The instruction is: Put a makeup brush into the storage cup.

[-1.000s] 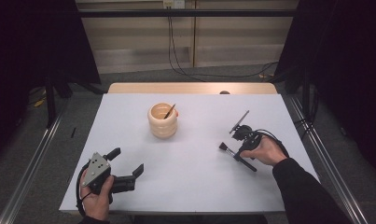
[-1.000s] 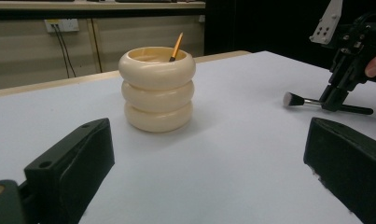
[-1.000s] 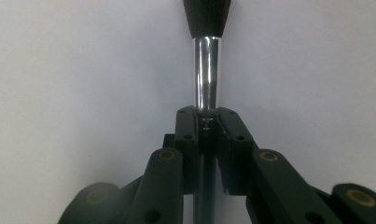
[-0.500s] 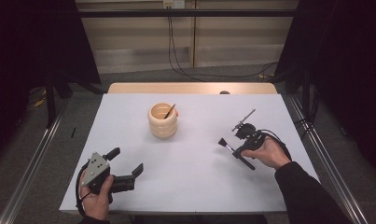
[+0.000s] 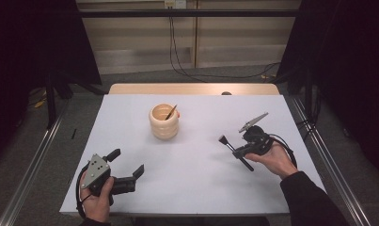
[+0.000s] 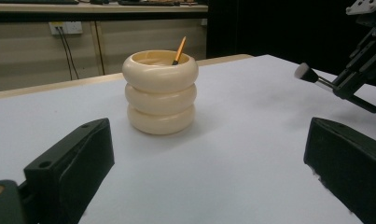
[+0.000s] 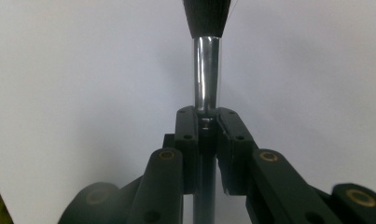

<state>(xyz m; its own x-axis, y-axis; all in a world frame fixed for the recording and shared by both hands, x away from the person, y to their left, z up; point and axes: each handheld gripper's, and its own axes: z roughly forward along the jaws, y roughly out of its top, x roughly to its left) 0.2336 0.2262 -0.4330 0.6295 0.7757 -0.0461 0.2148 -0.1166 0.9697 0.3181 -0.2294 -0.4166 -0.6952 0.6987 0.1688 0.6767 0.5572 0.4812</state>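
High view puts the right gripper point(image 5: 243, 151) at the desk's point(image 5: 196, 183) right side, clamped on a black-bristled brush point(image 5: 235, 151) held just above the surface, bristles pointing toward the cream ribbed pot point(image 5: 164, 123). No writing is readable. The right gripper has drifted farther from that pot than before. The left gripper point(image 5: 128, 165) rests near the front edge, jaws apart.

Looks like a lab/test rig: white-covered worktop point(image 5: 192, 179), black curtains point(image 5: 32, 42) both sides, metal floor rails point(image 5: 32, 165), loose cables point(image 5: 177, 52) below a wall socket point(image 5: 174, 4).
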